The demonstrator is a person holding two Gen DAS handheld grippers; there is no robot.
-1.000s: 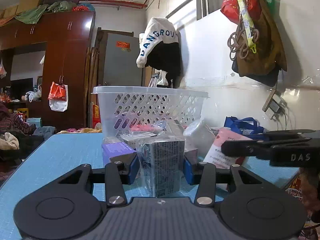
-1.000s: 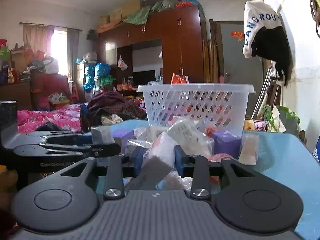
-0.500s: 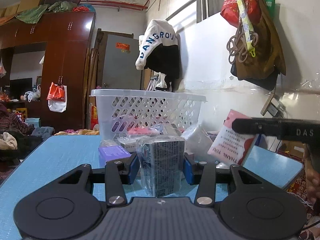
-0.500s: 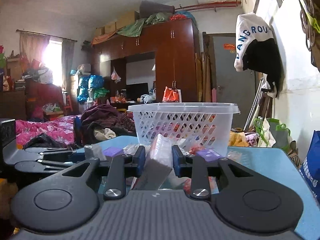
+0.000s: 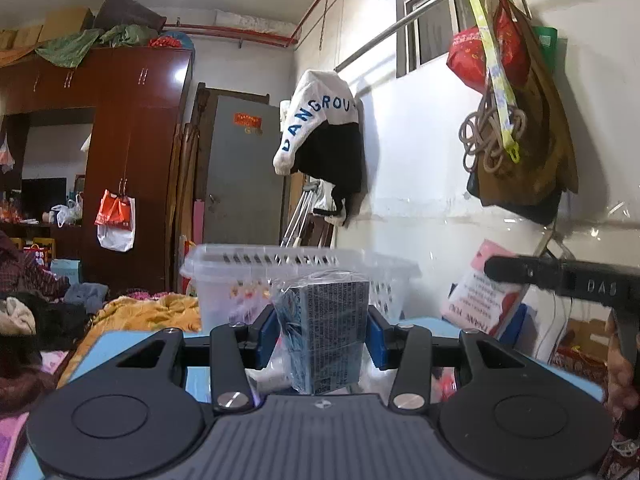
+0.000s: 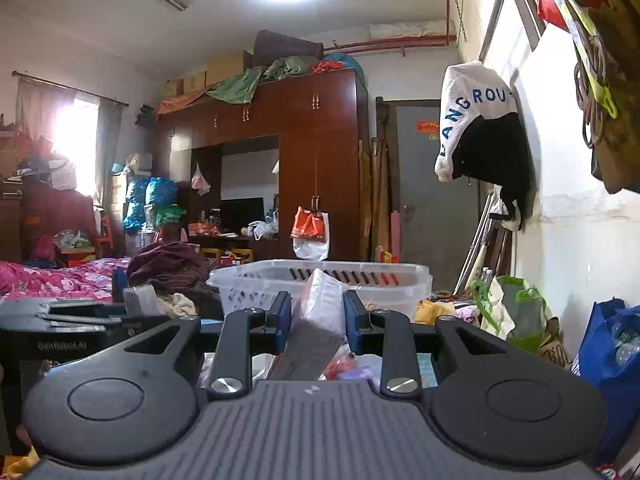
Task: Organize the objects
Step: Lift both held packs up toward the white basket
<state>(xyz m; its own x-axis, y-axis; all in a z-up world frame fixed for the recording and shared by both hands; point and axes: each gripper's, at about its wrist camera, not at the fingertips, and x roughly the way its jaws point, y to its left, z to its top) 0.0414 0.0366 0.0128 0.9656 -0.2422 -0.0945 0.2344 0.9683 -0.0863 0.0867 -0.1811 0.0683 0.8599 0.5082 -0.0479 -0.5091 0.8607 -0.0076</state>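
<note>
Left claw [image 5: 322, 330] clamps wrapped dark box [image 5: 324, 336]; right claw [image 6: 314, 320] clamps pink packet [image 6: 316, 312]. Blue bench [image 5: 120, 344], white basket [image 5: 224, 280], cluttered bedroom.

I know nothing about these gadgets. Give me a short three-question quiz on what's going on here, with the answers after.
1. True or false: the left gripper is shut on a dark packet wrapped in clear plastic.
2. What does the right gripper hold?
A. a pink and white packet
B. a spoon
C. nothing
3. Fill the gap: beyond both grippers stands a white ______ with slotted sides.

Key:
1. True. The blue pads press it from both sides.
2. A. It sits tilted between the fingers.
3. Basket. Both packets are raised near its rim, not yet inside.
</note>
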